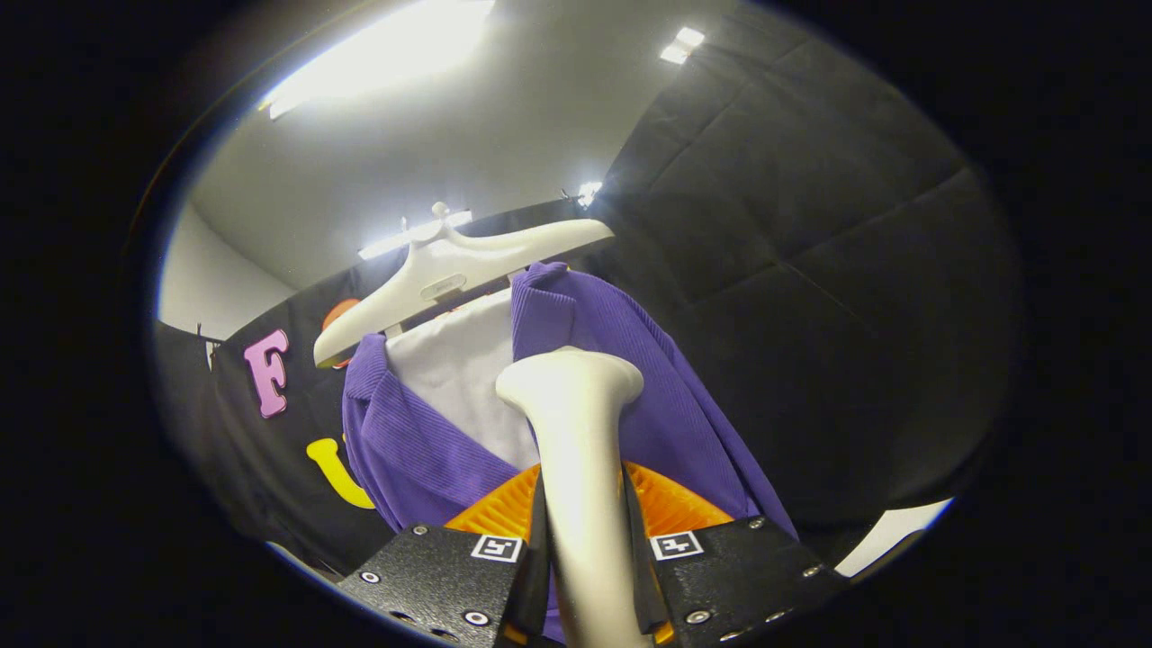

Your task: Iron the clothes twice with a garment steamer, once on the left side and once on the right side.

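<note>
The steamer [576, 468] is pinched between both fingers of the gripper [585, 576] at lower centre; its head is best kept flat against the purple garment [666, 405].

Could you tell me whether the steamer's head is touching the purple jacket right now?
Cannot tell. In the gripper view the steamer, gripped between the gripper fingers, overlaps the purple jacket on its hanger, but looking along the handle hides any contact or gap.
</note>
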### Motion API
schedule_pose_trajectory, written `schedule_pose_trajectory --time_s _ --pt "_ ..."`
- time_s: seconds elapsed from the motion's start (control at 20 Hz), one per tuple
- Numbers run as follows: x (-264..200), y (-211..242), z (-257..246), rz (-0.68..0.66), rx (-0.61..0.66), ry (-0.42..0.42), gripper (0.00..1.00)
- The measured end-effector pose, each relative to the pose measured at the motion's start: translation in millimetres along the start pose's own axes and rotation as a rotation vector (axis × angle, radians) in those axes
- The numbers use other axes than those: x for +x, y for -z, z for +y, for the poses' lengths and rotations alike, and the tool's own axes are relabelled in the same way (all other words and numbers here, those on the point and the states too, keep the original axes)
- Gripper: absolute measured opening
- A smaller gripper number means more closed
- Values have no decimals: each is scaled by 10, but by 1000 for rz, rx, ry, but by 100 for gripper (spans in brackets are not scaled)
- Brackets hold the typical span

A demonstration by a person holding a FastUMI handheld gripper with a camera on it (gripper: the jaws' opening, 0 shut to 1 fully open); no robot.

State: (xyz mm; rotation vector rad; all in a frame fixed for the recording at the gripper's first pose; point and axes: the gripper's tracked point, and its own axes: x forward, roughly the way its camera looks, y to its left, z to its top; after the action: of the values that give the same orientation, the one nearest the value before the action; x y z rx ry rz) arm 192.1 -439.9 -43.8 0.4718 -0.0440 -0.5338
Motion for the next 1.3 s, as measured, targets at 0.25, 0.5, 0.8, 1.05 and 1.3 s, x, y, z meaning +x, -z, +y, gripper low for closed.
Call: schedule_pose_trajectory --time_s 0.25,0.5,0.8,1.05,1.3 --pt "-14 202 -187 36 -17 10 37" --pt "-113 515 -364 97 -26 29 37" --pt "-308 993 -614 201 -59 58 37" --pt "-444 1157 -833 239 -101 94 38" --pt "-524 1508 -1073 315 -121 140 38"
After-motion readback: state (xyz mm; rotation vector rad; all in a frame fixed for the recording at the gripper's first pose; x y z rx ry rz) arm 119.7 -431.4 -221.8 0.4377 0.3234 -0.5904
